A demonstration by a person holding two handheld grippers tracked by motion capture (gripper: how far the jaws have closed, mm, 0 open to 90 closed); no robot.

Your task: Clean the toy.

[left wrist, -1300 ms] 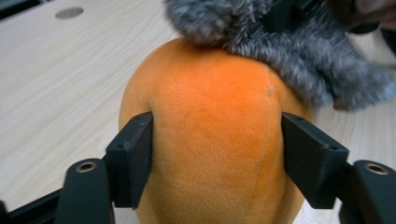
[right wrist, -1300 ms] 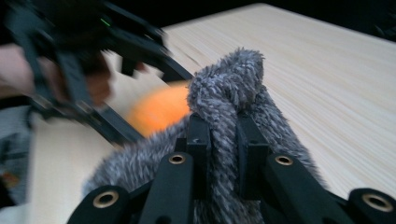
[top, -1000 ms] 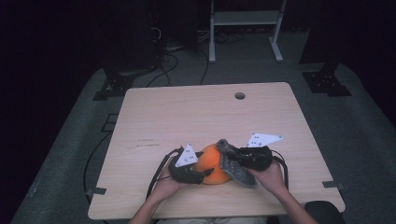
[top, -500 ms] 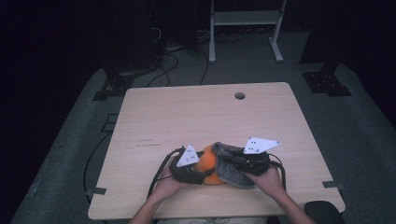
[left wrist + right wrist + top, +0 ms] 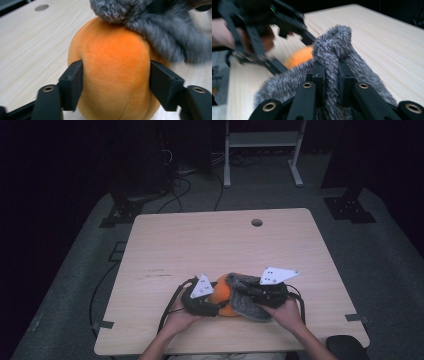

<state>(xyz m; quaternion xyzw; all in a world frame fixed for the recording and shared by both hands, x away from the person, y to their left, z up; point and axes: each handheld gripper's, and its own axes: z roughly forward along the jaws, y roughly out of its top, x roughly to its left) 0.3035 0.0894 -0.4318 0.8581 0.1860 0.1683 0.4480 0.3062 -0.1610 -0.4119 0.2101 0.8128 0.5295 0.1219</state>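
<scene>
Counter: pale wooden counter (image 5: 190, 245), with the work near its front edge.
Plush: round orange plush ball (image 5: 112, 72) resting there, squeezed by the left gripper (image 5: 116, 82) fingers, likely to steady it.
Cover: fuzzy grey knitted cover (image 5: 337, 62), draped over the ball's top, a fold pinched shut in the right gripper (image 5: 329, 75), seemingly for pulling.
Views: the left gripper view shows the plush seam.

Orange plush ball (image 5: 223, 296) sits on bench (image 5: 210, 245) near front edge; grey fuzzy fabric (image 5: 245, 299) draped over its right side, touching.
</scene>
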